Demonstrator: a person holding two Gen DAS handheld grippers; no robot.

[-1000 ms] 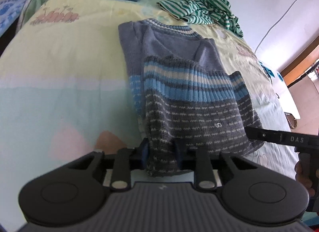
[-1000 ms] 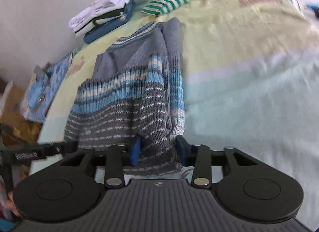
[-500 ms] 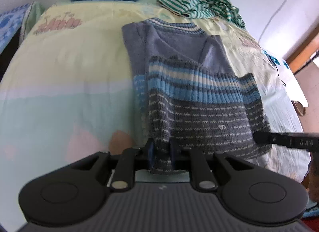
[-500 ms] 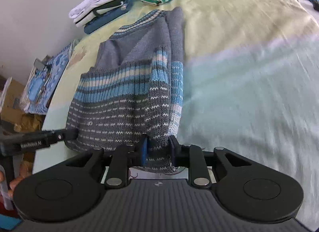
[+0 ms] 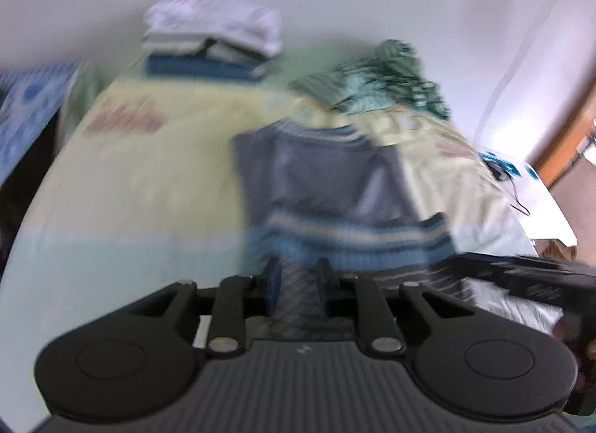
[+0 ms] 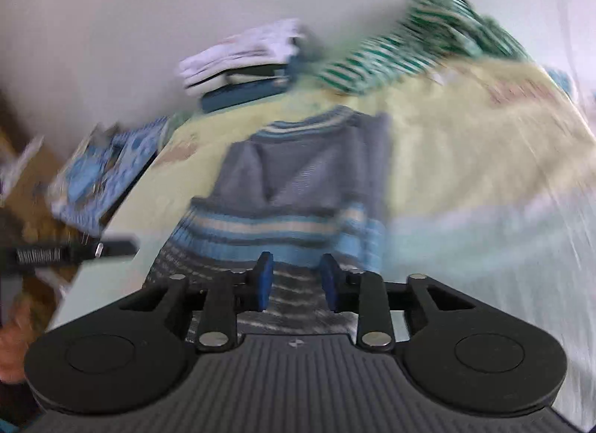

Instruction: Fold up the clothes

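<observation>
The grey and blue striped knit sweater (image 5: 327, 187) lies along the middle of the bed (image 5: 156, 180), collar toward the far edge, sleeves already turned in over the body. Its hem end is raised off the sheet at the near edge.

The left gripper (image 5: 297, 280) has the hem's left corner between its blue pads; the jaws are closing on the knit, and the fabric fills the gap. The right gripper (image 6: 296, 280) holds the hem's right corner (image 6: 294, 295) in the same way, jaws set narrow with striped knit bunched between the pads. Both views are blurred, so exact pad contact cannot be confirmed, but the fabric appears to hang from both grips.

Step in hand, as judged: the final crosswise fold, carrying the hem up and over toward the collar (image 6: 309, 124).

The next move calls for:
- Keep both corners level so the fold line runs straight across the body.
- Carry the hem forward until it meets the collar edge, then lower it flat.
- Release only once the layers lie on each other.

Risk: uneven travel of the two grips would skew the fold or pull the tucked sleeves loose.

At the far edge of the bed sit a stack of folded clothes (image 6: 242, 60) and an unfolded green striped garment (image 6: 417, 42).
</observation>
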